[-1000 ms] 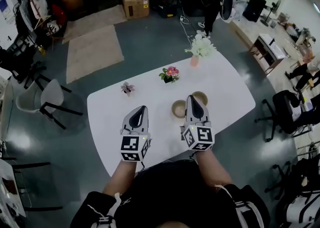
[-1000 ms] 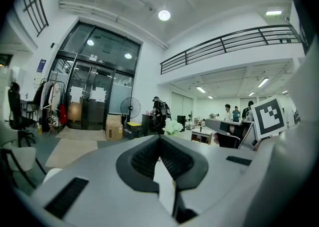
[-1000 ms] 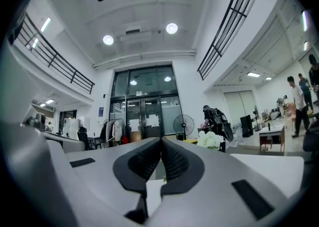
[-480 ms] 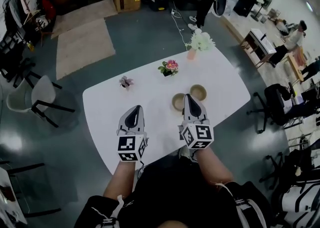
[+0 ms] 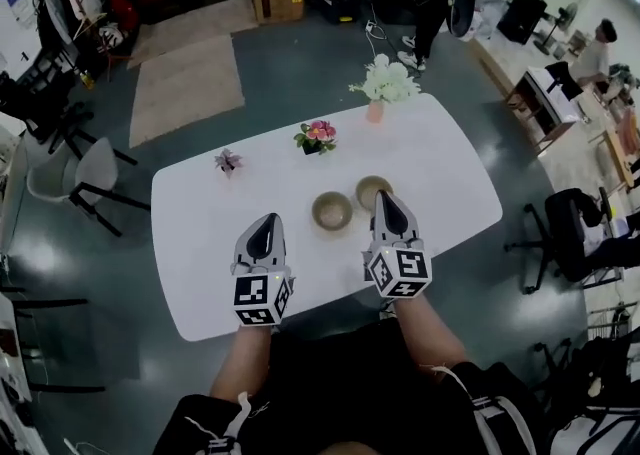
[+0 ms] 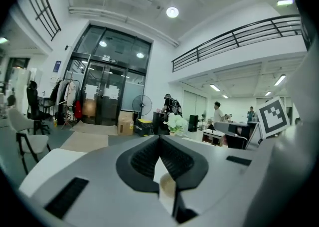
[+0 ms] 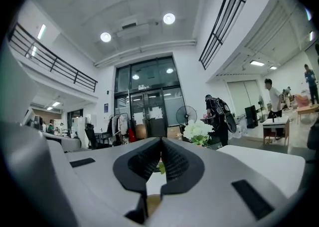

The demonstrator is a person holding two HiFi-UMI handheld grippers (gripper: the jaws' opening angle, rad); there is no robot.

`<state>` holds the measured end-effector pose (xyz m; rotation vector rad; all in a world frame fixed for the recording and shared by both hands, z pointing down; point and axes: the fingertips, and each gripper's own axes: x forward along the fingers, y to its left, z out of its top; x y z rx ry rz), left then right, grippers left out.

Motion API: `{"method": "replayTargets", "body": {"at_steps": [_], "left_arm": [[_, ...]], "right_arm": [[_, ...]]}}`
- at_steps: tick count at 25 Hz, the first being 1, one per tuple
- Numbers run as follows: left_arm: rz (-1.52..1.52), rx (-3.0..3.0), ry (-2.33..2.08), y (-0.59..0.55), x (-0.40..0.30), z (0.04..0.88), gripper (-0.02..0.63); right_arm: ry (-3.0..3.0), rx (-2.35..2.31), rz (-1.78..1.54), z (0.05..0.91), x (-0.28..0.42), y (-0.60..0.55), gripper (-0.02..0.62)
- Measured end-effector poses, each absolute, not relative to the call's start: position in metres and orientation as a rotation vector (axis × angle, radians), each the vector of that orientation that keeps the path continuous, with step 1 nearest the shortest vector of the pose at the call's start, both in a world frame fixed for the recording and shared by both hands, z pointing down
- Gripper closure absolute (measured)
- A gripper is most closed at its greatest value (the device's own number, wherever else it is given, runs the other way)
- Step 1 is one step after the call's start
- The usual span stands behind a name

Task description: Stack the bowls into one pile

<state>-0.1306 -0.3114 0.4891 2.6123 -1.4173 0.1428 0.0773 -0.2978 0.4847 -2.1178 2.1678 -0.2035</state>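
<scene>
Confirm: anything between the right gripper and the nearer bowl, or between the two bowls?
Nothing visible. The right gripper has its tip beside the right bowl; only bare table separates that from the left bowl. The pink flowers stand farther back.

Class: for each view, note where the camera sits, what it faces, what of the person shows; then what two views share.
Head view: on the head, steeply down at table, bowls, forearms, left gripper, right gripper.
Left gripper view: on the left gripper, level along its shut jaws.
Right gripper view: likewise on the right gripper.
Shared: both gripper views show the white flowers.
</scene>
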Motion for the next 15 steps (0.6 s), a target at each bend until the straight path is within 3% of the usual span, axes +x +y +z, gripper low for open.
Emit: {"method": "replayTargets", "body": {"at_steps": [8, 15], "left_arm": [[0.121, 2.436, -1.634, -0.258, 0.069, 0.495, 0.592], [0.126, 2.457, -1.702, -0.243, 0.128, 0.456, 0.592]], "right_arm": [[2.427, -1.934, -0.205, 0.504, 0.265, -0.281, 0.58], [2.466, -1.782, -0.223, 0.47, 0.302, -0.273, 0.58]]}}
